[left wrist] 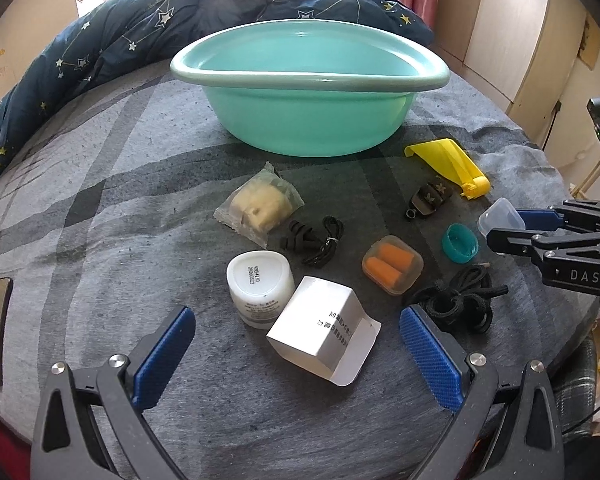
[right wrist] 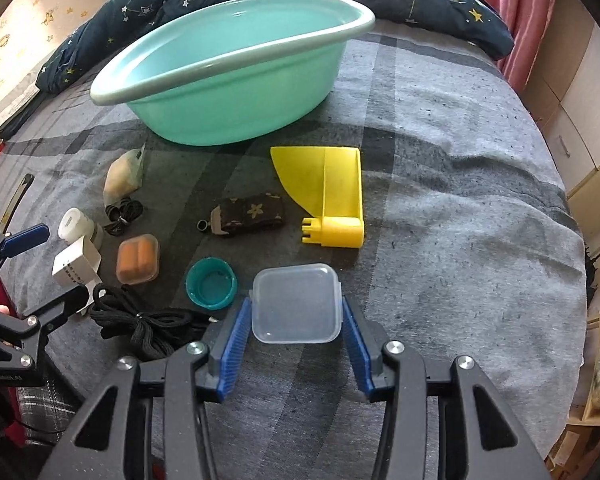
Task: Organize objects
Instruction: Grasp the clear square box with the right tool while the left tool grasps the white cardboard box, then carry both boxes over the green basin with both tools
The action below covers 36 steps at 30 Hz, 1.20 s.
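Two grippers over the bed: right gripper (right wrist: 297, 322) has its blue pads against both sides of the clear plastic box (right wrist: 296, 303), apparently gripping it; left gripper (left wrist: 296, 354) hangs wide open, empty, above the white carton (left wrist: 320, 326). Step looks like the pickup of the box, which sits flat on the grey blanket (right wrist: 460, 240) beside the teal cap (right wrist: 211, 283). Box is squarish, no real long axis, lid up. Next, probably: lift straight, carry to the green basin (right wrist: 228, 76), which looks empty.
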Available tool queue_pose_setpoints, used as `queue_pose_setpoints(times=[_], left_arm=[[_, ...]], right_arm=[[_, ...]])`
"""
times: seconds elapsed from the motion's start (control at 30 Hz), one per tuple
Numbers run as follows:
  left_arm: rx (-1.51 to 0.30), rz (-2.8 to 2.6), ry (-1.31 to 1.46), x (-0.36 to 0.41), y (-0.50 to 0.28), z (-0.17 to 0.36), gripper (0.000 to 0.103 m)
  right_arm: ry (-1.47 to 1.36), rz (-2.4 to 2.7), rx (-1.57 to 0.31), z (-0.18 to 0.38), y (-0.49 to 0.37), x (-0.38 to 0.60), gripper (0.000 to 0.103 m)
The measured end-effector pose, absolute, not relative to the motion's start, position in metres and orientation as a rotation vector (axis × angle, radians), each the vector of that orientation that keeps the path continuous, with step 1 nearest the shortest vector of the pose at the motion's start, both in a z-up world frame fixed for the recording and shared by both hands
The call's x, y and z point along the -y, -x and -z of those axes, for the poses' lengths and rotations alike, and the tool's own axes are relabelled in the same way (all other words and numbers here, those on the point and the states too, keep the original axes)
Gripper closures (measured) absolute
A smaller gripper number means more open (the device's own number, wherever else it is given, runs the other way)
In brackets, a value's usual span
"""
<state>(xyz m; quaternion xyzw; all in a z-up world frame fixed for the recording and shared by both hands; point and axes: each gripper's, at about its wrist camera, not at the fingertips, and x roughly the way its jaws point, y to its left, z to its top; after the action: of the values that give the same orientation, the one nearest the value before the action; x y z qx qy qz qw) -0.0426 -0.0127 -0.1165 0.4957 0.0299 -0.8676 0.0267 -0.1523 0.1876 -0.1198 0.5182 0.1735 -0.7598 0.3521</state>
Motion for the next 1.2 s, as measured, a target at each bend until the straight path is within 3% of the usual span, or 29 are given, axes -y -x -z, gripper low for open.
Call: queue_pose_setpoints(times=[0.17, 0.3, 0.4, 0.5, 0.83, 1.2], left_arm=[[-0.125, 2.683, -1.536, 0.014, 0.045, 0.117, 0.004], [-0.135, 2.685, -1.554, 0.013, 0.046, 0.119, 0.026], [-0.145, 2.687, -1.568, 0.013, 0.047, 0.121, 0.033], [-0.165, 2.712, -1.57, 0.013, 0.046, 0.119, 0.057], [-0.135, 2.738, -1.55, 0.008, 0.041, 0.113, 0.066], [-0.125, 2.772, -1.496, 0.005, 0.03, 0.098, 0.069]], right_arm=[[-1.333, 1.979, -0.451, 0.117, 0.151, -0.191, 0.054], [-1.331, 1.974, -0.459, 0.118, 0.151, -0.19, 0.054], [-1.327, 1.974, -0.458, 0.117, 0.151, -0.19, 0.054], [-1.326, 1.979, -0.459, 0.116, 0.151, -0.191, 0.054], [-1.308, 1.991, -0.453, 0.108, 0.147, -0.194, 0.054], [-1.273, 2.016, -0.443, 0.093, 0.139, -0.2, 0.054]])
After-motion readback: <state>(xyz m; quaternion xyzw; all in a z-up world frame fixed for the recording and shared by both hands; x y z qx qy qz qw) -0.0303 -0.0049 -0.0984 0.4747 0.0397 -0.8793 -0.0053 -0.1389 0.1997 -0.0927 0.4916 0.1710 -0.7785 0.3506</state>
